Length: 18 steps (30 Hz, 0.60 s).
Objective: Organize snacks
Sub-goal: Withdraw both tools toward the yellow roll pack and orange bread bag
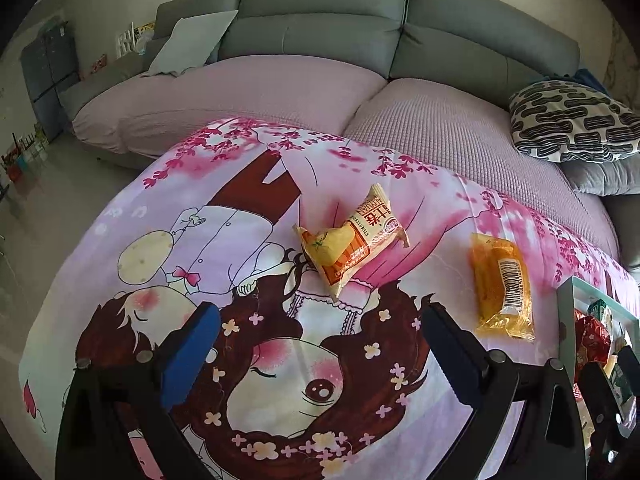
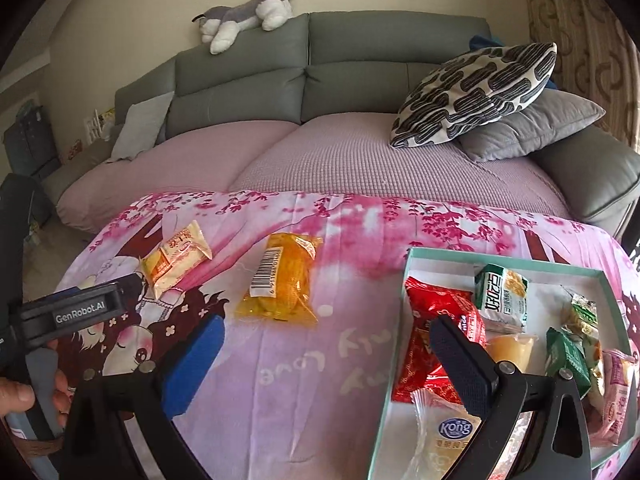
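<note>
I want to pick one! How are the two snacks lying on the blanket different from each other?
The orange-and-cream pack has printed pictures and red letters; the clear yellow pack shows the food inside and a barcode label. The orange-and-cream pack looks smaller and lies farther left; the yellow pack lies nearer the box. Both are sealed and lie outside the box on the blanket. Neither the left gripper nor the right gripper holds one.

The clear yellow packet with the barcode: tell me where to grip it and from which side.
The yellow packet lies flat on the printed cloth, apart from the orange snack pack and the tray. Probably best to come from above with the open right gripper and pinch across its narrower width at mid-length, clear of the flimsy sealed ends.
</note>
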### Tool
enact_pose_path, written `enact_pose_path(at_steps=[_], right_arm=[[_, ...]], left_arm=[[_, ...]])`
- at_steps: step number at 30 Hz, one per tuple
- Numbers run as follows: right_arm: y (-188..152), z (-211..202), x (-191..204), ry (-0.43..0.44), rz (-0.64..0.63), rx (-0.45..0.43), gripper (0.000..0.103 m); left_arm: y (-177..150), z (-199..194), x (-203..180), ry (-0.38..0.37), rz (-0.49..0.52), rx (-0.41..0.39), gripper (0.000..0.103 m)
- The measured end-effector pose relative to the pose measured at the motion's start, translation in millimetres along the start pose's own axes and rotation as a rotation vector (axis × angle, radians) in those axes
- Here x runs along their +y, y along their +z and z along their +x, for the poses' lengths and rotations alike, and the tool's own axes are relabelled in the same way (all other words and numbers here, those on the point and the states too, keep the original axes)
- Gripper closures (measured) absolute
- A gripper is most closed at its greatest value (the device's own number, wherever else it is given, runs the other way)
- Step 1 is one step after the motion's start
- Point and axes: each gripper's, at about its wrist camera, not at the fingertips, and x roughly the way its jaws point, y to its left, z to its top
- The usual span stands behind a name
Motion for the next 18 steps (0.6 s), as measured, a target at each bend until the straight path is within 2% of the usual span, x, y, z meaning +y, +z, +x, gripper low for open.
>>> enact_pose_path(at_steps=[5,10,13,18], right_arm=[[0.9,4.1,9.8,0.011,0.003,-0.020,0.000],[1.8,13.8,16.9,0.009,-0.009,0.003,0.000],[4.3,19.4,20.8,-0.008,-0.012,0.007,0.000],[9.3,27.6,29.6,-0.010,-0.026,0.021,0.000]], left_arm=[[2.2,3.7,9.8,-0.028,-0.029,-0.007,0.003],[7.3,9.5,17.6,-0.040,-0.048,-0.020,0.002],[13.1,8.9,21.6,-0.055,-0.063,-0.059,0.002],[28.0,7.2,28.2,-0.122,-0.109,-0.143,0.002]])
